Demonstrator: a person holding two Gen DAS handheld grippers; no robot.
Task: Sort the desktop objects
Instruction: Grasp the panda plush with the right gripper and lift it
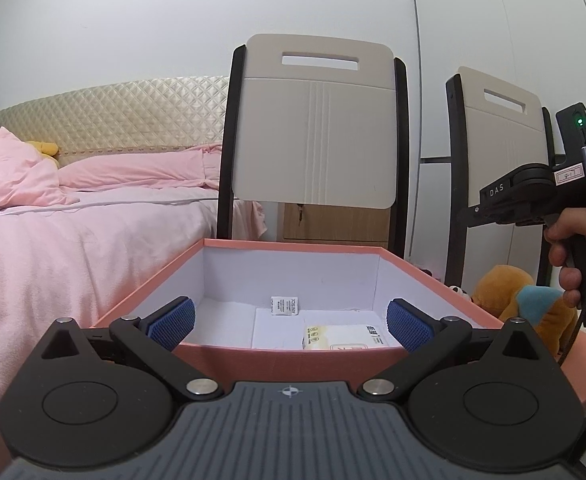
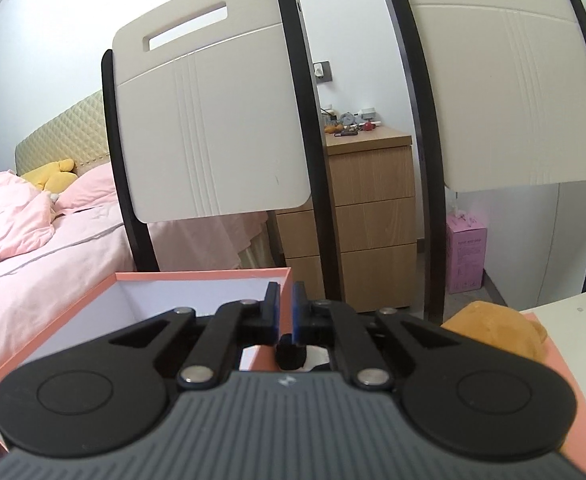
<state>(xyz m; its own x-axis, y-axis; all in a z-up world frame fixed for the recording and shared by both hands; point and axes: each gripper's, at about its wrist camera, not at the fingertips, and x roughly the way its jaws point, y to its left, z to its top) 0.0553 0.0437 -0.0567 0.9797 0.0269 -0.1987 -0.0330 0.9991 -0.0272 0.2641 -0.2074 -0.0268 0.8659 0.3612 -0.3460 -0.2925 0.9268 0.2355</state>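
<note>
While my left gripper (image 1: 289,322) is hovering spread wide over the pink box (image 1: 281,354), where a tissue pack (image 1: 343,338) and small sachet (image 1: 285,306) are lying, my right gripper (image 2: 287,316) is pinching a small black object (image 2: 291,354) by the box's right wall

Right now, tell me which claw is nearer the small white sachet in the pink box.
Left. The left claw hangs open at the pink box's near rim, facing the small white sachet inside. The right claw, shut on something small and dark, sits by the box's right corner.
</note>
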